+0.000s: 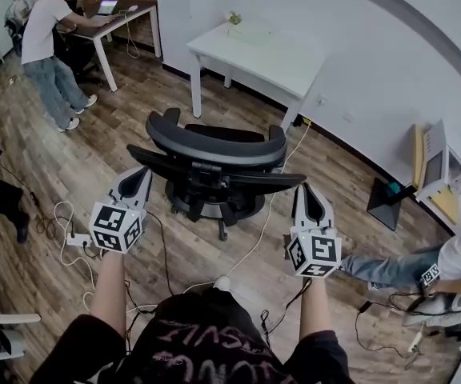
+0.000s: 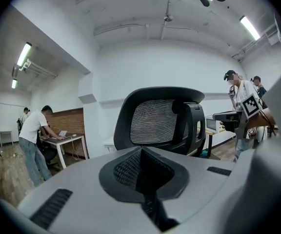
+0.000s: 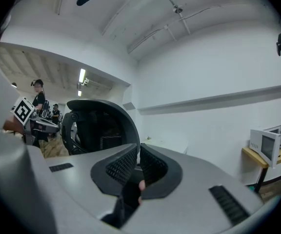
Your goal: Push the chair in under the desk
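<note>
Jaws together on left gripper (image 1: 138, 176) and right gripper (image 1: 309, 192); chair (image 1: 214, 146) base partly hidden.

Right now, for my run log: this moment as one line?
phase: approach; left gripper: shut, empty; right gripper: shut, empty; chair: ahead, clear of desk

The black office chair (image 1: 214, 162) has a fine mesh back. At twelve o'clock stands a plain white tabletop (image 1: 286, 70). The wood-plank floor (image 1: 94, 150) is streaky brown. The pale grey left gripper (image 1: 141, 173) and right gripper (image 1: 308, 189) carry black-and-white square markers.
</note>
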### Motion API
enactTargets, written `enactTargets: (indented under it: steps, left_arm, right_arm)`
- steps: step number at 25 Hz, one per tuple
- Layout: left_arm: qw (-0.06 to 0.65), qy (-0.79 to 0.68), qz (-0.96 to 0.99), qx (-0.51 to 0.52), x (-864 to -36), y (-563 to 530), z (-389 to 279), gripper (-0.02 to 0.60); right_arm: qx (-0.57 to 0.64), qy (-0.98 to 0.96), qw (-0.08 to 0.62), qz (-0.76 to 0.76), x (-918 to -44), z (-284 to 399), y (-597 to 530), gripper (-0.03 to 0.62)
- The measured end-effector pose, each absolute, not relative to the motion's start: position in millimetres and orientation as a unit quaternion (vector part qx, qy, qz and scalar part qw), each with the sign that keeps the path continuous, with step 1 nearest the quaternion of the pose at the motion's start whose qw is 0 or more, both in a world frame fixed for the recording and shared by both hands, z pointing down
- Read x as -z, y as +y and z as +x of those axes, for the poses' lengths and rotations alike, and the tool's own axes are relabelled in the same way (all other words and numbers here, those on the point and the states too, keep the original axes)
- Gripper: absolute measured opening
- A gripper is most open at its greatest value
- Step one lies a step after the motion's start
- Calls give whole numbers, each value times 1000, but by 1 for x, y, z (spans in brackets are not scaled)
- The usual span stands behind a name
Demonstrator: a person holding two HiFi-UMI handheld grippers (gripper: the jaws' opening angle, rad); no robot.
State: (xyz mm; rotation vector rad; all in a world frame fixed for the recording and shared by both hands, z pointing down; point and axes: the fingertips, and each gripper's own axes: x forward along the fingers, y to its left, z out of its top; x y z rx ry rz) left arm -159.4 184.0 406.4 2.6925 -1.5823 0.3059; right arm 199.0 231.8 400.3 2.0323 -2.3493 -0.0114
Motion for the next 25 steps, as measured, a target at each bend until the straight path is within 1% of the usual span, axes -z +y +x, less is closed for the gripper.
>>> enactTargets:
  steps: [7, 8, 10, 13, 14, 16, 18, 22, 25]
  left_arm:
    - [-27, -504, 850, -150, -412, 173, -159, 9]
    - [-34, -502, 849, -162, -412, 172, -159, 9]
    - [-48, -498, 846, -185, -414, 171, -162, 11]
    - [-71, -490, 842, -216, -416, 164, -166, 13]
    - [-78, -485, 841, -227, -418, 162, -167, 23]
    - [-91, -472, 841, -247, -424, 157, -168, 91]
    - [-101, -457, 843, -266, -430, 153, -169, 103]
    - [-124, -425, 841, -310, -439, 145, -173, 142]
    - [-138, -407, 839, -335, -443, 138, -175, 154]
  right_arm:
    - [14, -787, 56, 614, -410, 195, 210, 35]
    - [17, -792, 64, 607, -410, 194, 208, 42]
    - [22, -801, 77, 593, -410, 190, 206, 82]
    - [35, -811, 99, 575, -409, 184, 202, 113]
    - [39, -813, 108, 571, -410, 183, 201, 118]
    - [46, -815, 126, 563, -412, 181, 198, 136]
    - [57, -818, 150, 553, -416, 177, 196, 153]
    - [78, -826, 203, 520, -423, 168, 196, 165]
    - [85, -834, 244, 488, -432, 163, 196, 175]
